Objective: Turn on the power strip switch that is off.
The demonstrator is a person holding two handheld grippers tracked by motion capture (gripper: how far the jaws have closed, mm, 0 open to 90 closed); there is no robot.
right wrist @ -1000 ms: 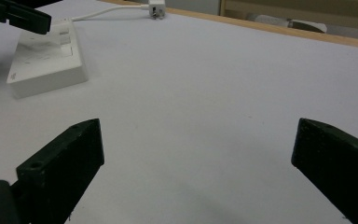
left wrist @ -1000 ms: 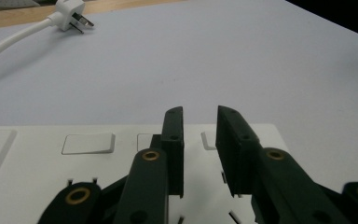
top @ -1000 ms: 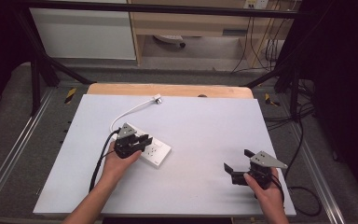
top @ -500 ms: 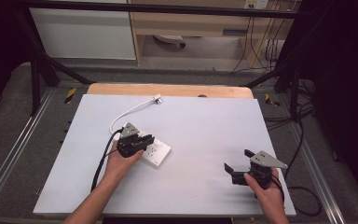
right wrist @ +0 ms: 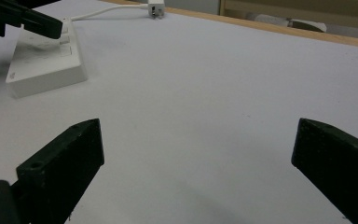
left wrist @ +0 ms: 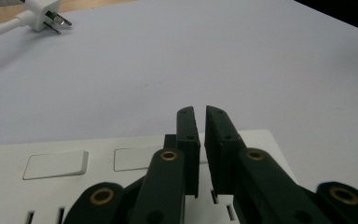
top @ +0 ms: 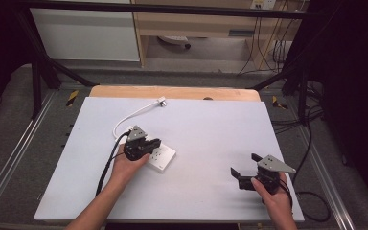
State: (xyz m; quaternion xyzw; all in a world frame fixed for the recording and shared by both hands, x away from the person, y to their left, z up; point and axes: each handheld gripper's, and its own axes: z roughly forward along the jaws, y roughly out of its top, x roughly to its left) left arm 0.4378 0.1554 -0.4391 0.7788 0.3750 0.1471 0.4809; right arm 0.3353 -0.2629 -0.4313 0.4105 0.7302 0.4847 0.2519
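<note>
Hovering over the white power strip [top: 159,157] near the middle-left of the white table [top: 206,124], with the left gripper [top: 149,144] poised above the strip's top face. Jaws nearly together, having just been closing, with only a thin slit left between them and nothing caught in it. Seen in the left gripper view [left wrist: 199,140] as two black jaws side by side above the power strip [left wrist: 74,177], just past two flat rocker switches [left wrist: 56,164] and above the socket slots at the bottom edge. Cannot tell whether the jaw tips touch the strip's surface or hang just above it.

Running from the strip toward the far edge of the table, a white cord [top: 130,116] curving round and ending in a white plug [top: 161,101], prongs bare and lying loose on the table; also seen at the top left of the left gripper view [left wrist: 41,9].

Resting well apart near the front right corner, the right gripper [top: 243,173], jaws spread wide and empty, pointed across the table toward the strip. Framing bare tabletop between them in the right gripper view [right wrist: 196,158], with the power strip [right wrist: 42,65] at upper left.
</note>
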